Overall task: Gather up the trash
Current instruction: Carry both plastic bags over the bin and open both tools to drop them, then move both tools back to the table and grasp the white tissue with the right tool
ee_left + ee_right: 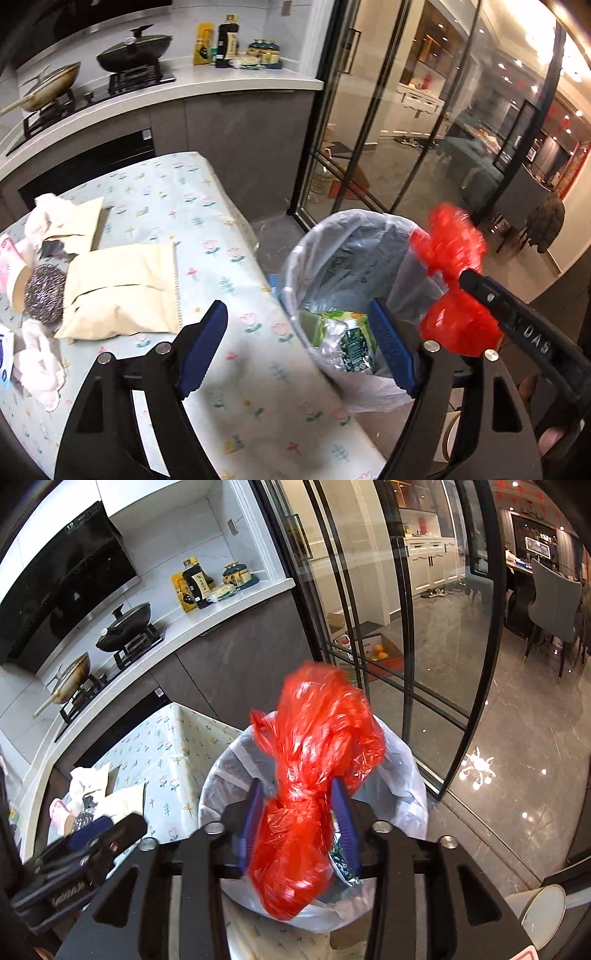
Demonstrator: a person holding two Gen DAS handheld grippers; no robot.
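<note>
Hanging between the blue pads of the right claw (301, 823), one knotted red plastic bag (314, 775) is sitting directly over the one bin (402, 775), which is lined with a clear bag; the bag looks blurred, and whether the pads are pressing its knot or standing just clear of it I cannot tell. In the left wrist view the left claw (295, 354) is standing spread and empty, one finger over the desk (207, 236), the other over the bin's mouth, where green packaging (347, 336) is lying. At nine o'clock on the flowered desk cloth two tan padded envelopes (125, 291), one steel scourer (44, 291) and crumpled white tissues (40, 365) are lying. At eleven o'clock two pans (133, 55) are sitting on the stove
</note>
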